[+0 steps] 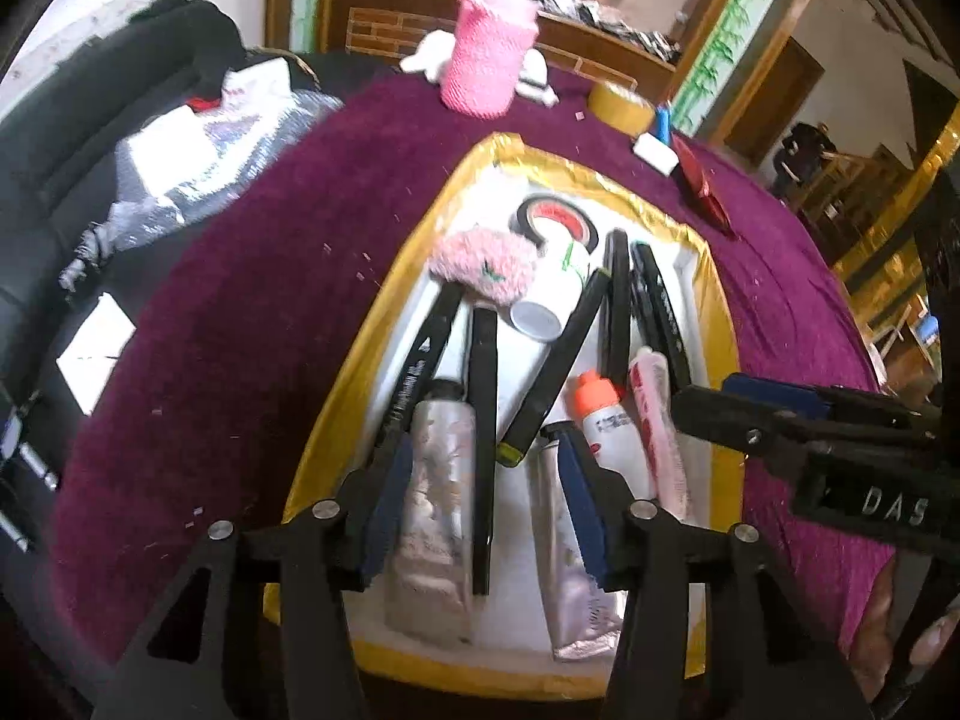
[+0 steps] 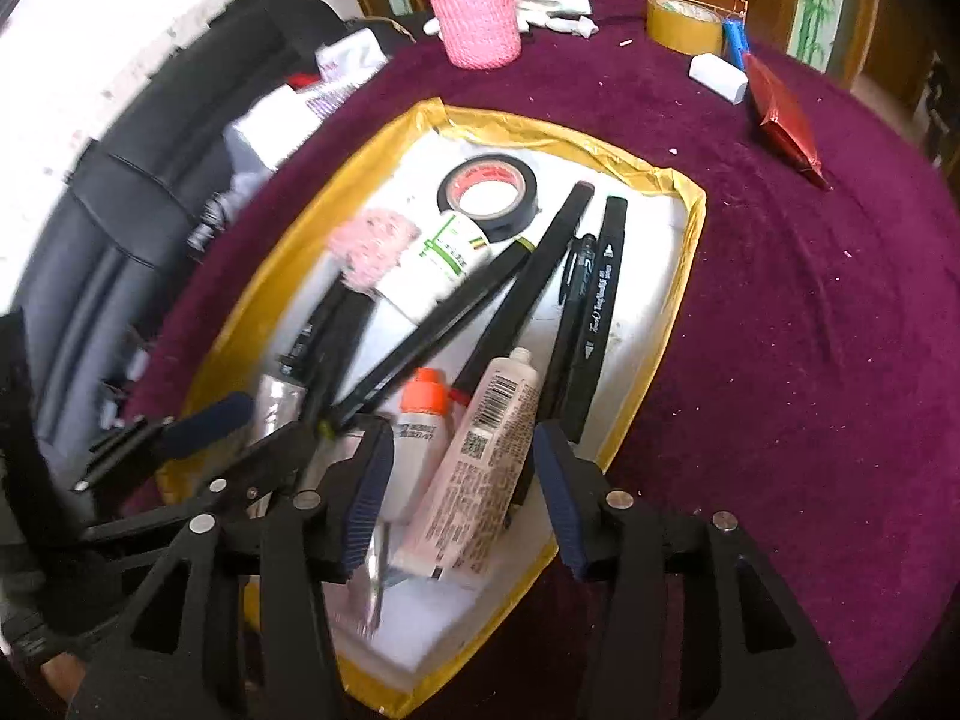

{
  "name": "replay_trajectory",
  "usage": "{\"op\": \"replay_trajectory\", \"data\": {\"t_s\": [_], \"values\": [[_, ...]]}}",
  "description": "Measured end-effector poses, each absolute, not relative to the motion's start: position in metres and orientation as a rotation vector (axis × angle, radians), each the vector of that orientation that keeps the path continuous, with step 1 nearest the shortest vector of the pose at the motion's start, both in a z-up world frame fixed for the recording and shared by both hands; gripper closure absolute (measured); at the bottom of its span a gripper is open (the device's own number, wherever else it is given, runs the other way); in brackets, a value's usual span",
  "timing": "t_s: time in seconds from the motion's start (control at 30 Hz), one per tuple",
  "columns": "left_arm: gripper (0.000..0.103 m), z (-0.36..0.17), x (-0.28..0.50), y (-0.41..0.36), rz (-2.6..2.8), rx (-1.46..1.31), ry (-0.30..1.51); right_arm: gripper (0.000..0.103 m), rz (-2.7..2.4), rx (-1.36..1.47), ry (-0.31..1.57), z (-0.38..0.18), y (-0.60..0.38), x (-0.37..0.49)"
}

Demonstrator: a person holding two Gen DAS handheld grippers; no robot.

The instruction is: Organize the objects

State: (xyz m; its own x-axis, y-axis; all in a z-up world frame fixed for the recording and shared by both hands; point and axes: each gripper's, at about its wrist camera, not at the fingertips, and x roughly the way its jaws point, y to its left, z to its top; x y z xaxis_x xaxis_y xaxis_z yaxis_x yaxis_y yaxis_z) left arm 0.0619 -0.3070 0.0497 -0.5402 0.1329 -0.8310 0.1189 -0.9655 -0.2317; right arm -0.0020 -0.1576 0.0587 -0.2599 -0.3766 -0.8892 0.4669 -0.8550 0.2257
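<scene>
A white tray with a yellow taped rim (image 1: 600, 180) (image 2: 540, 132) lies on a purple cloth. It holds a black tape roll (image 2: 487, 195), a pink fluffy piece (image 1: 483, 261), a white bottle (image 2: 438, 270), several black pens, an orange-capped bottle (image 2: 420, 420) and tubes. My left gripper (image 1: 483, 510) hangs open over the tray's near end; a silver tube (image 1: 435, 516) and a black pen (image 1: 483, 450) lie between its fingers. My right gripper (image 2: 462, 498) is open around a pale barcoded tube (image 2: 480, 468), its pads apart from it. Each gripper shows at the edge of the other's view.
At the far side of the cloth stand a pink knitted cup (image 1: 486, 54), a yellow tape roll (image 2: 684, 24), a white block (image 2: 717, 77), a blue item (image 2: 735, 39) and a red packet (image 2: 786, 114). A black bag with packets (image 1: 90, 150) borders the left.
</scene>
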Motion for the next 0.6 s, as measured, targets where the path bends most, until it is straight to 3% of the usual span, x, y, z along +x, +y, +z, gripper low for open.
{"op": "replay_trajectory", "data": {"t_s": [0.1,0.2,0.27,0.33,0.43,0.6], "values": [[0.057,0.075,0.074,-0.300,2.843,-1.422,-0.336,0.053,-2.167,1.447,0.089,0.070,-0.146,-0.001],[0.052,0.115,0.095,-0.282,3.081,-1.241,-0.128,0.053,-2.189,1.418,0.070,0.079,-0.135,0.002],[0.032,0.150,0.118,-0.266,3.257,-1.023,0.001,0.053,-2.212,1.384,0.086,0.086,-0.129,0.007],[0.001,0.187,0.144,-0.250,3.342,-0.750,0.005,0.053,-2.242,1.339,0.103,0.094,-0.124,0.010],[0.001,0.211,0.161,-0.232,3.381,-0.527,-0.070,0.051,-2.271,1.299,0.124,0.102,-0.115,0.013],[0.001,0.194,0.127,-0.225,3.235,-0.917,-0.189,0.051,-2.254,1.307,0.138,0.105,-0.101,0.022]]}}
